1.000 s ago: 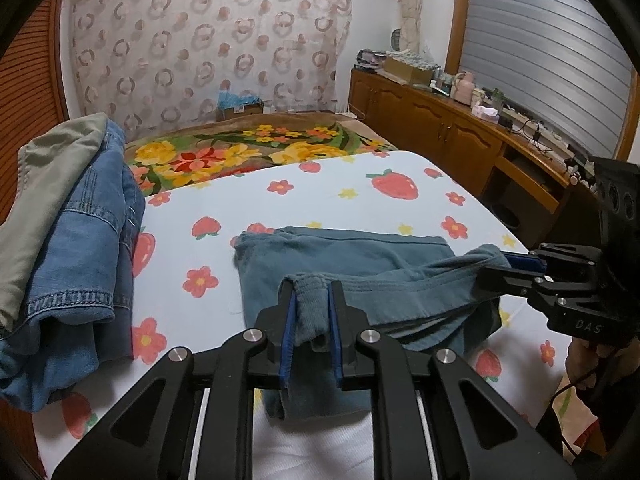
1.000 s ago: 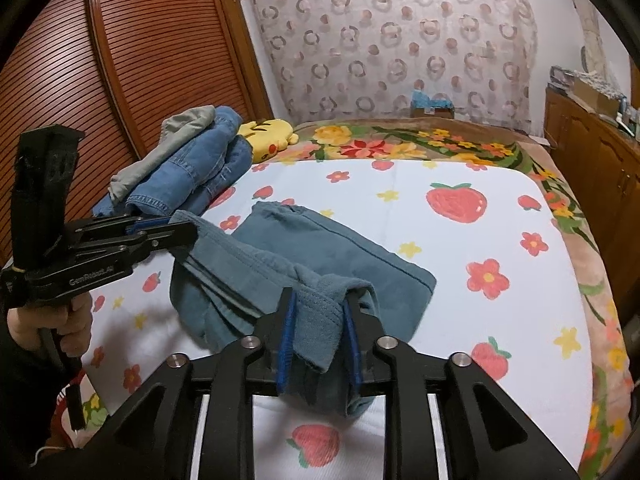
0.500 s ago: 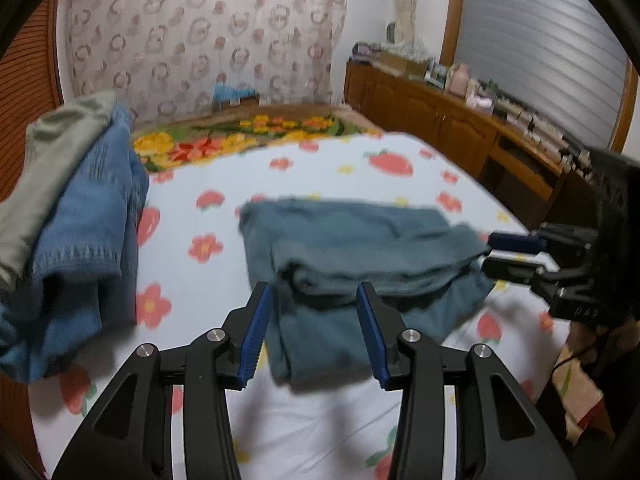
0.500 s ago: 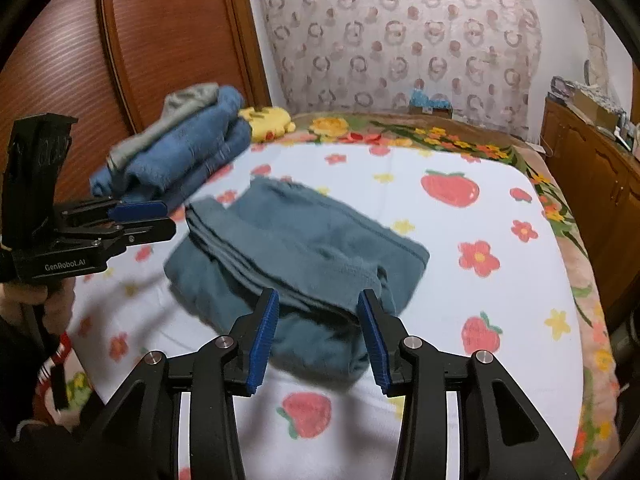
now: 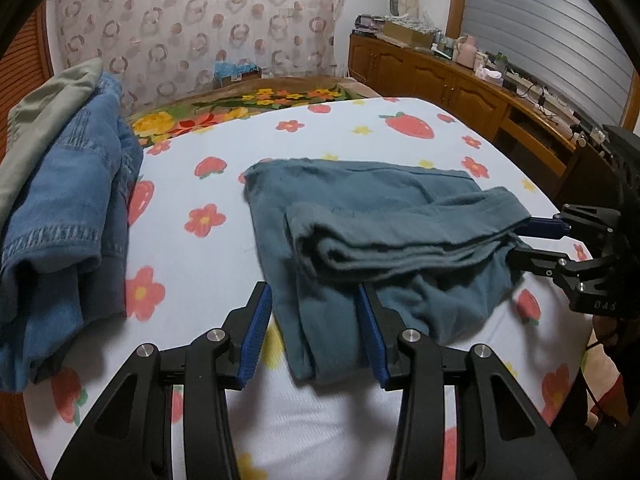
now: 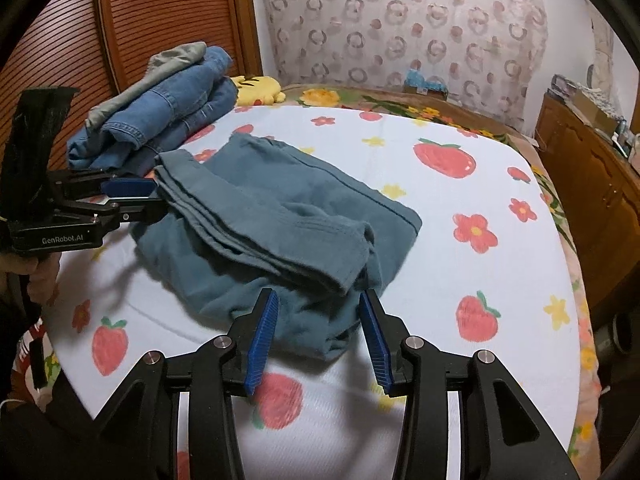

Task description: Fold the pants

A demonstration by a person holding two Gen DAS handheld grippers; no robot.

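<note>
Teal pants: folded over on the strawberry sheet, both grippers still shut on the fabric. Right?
Not quite. The teal pants do lie folded on the strawberry sheet, but both grippers are open: the left gripper in the left wrist view and the right gripper in the right wrist view hold nothing.

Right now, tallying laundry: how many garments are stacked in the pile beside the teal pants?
2 visible: a blue denim piece underneath and a grey-green garment on top, left of the teal pants. More may be hidden inside the pile.
</note>
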